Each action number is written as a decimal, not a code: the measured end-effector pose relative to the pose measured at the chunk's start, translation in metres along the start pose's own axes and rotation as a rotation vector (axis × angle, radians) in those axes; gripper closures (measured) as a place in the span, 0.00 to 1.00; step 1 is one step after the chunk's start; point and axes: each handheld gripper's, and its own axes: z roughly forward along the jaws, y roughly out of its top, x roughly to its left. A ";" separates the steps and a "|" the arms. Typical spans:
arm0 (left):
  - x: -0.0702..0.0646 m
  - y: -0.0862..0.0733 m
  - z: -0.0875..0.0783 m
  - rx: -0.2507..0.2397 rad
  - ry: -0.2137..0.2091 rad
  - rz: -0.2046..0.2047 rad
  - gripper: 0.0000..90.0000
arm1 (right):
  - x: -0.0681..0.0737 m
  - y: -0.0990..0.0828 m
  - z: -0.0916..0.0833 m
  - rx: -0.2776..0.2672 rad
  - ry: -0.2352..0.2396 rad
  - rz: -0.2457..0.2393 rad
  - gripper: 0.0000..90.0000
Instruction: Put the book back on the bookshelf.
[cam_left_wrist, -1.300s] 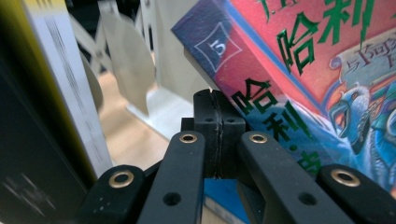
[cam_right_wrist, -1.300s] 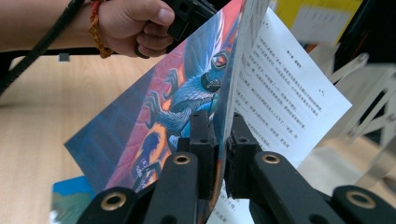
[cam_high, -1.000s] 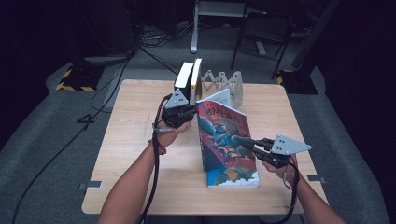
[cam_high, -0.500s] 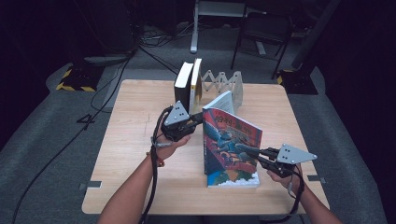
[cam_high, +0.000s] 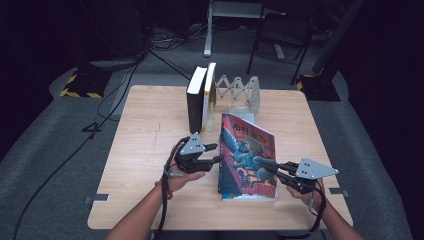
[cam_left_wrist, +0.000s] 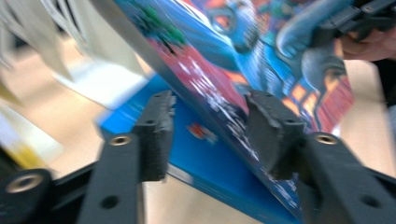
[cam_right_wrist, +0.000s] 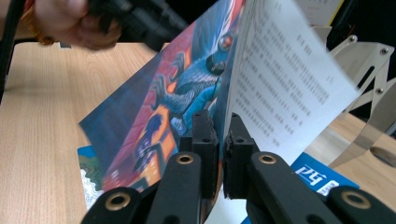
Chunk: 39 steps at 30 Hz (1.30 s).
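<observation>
The right hand-held gripper (cam_high: 274, 166) pinches the book's (cam_high: 250, 150) raised cover; the left hand-held gripper (cam_high: 216, 153), jaws just spread astride its edge, must close next.

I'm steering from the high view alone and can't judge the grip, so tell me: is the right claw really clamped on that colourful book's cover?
Observer: Yes. The right claw is shut on the front cover, and a printed page hangs loose behind it.
Operator: And the left claw?
Observer: The left claw is open. Its jaws have just been opening, and the cover's edge runs between them unpinched.
Operator: Anything underneath?
Observer: A blue book, as it seems, lies flat beneath.
</observation>
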 end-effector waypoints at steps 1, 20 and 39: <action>0.004 -0.004 0.006 0.040 -0.039 -0.055 0.46 | -0.001 -0.001 0.001 0.007 -0.006 0.000 0.95; 0.006 0.000 0.028 0.024 -0.117 -0.116 0.52 | 0.000 0.006 0.009 -0.020 0.002 -0.016 0.95; -0.033 0.016 -0.013 -0.137 -0.008 0.252 0.81 | -0.012 0.016 0.007 -0.060 -0.056 -0.002 0.85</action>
